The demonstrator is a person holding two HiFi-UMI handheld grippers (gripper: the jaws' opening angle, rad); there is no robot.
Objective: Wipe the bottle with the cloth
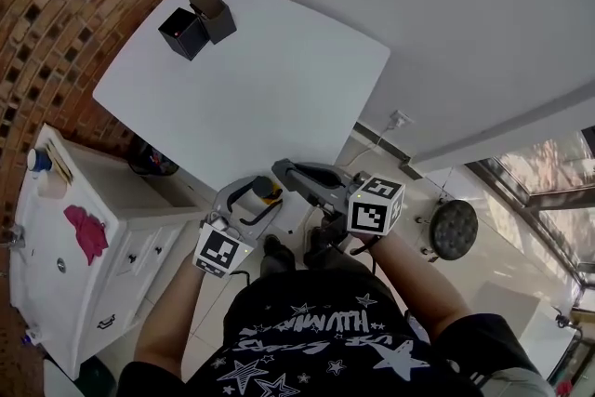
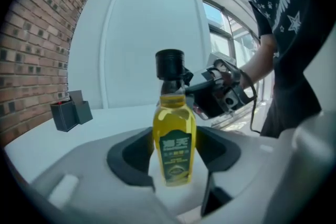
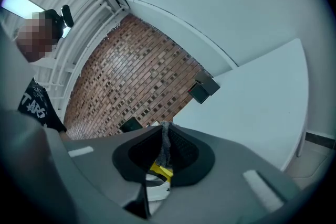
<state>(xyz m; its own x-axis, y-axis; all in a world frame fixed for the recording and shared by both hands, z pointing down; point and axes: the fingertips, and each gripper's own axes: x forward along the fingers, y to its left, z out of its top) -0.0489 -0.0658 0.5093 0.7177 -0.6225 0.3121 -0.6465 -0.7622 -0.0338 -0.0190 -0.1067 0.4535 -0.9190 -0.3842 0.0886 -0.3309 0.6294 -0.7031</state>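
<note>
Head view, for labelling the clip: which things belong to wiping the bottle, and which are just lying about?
In the job:
- oil bottle, clamped in the left gripper
- grey cloth, pinched in the right gripper

Lying about:
- two black boxes on the white table
- white cabinet
- round stool

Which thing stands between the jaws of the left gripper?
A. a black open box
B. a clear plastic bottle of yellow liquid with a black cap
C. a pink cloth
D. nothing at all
B: the clear plastic bottle of yellow liquid with a black cap stands upright between the jaws of the left gripper, which press on its sides.
</note>
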